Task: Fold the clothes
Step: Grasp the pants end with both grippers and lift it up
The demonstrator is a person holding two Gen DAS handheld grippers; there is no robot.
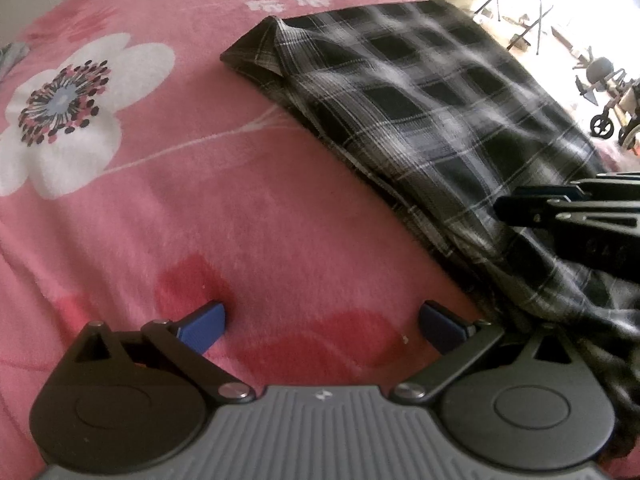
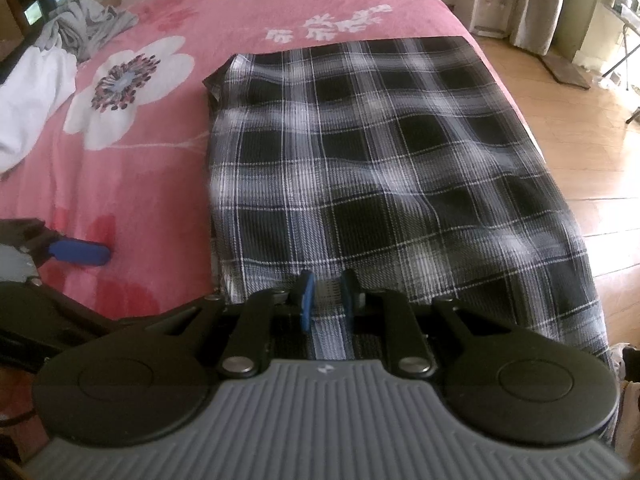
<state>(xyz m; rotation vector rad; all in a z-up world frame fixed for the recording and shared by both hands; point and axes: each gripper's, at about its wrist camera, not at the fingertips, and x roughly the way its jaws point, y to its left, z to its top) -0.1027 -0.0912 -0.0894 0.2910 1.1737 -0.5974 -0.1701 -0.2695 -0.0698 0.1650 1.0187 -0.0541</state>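
Left wrist view: the left gripper point(image 1: 322, 326) hangs over bare pink floral blanket point(image 1: 168, 216) on the bed, jaws wide apart with nothing between them, the blue pads just above or on the fleece; contact cannot be told. The plaid garment point(image 1: 432, 108) lies to its right, running along the bed's right edge, already narrowed into a long band; its far left corner shows a turned-back layer, so at least one lengthwise fold looks done. Its near end bunches loosely beside the gripper's right finger. The right gripper point(image 1: 568, 210) enters from the right margin, low over the cloth's near part. Right wrist view: the right gripper point(image 2: 326, 294) sits at the near end of the plaid garment point(image 2: 360, 152), jaws narrowly apart with a strip of the cloth between them; the pads seem not to be pressing it, though this is hard to confirm. The band lies fairly flat, with its long sides roughly parallel and its right side at the bed's right edge above the wooden floor point(image 2: 600, 120). Crumpled clothes point(image 2: 44, 76), white and grey, wait at the bed's far left. Judgement: this garment is partway folded; the crosswise folds remain, the near end needs tidying, and the pile is untouched.
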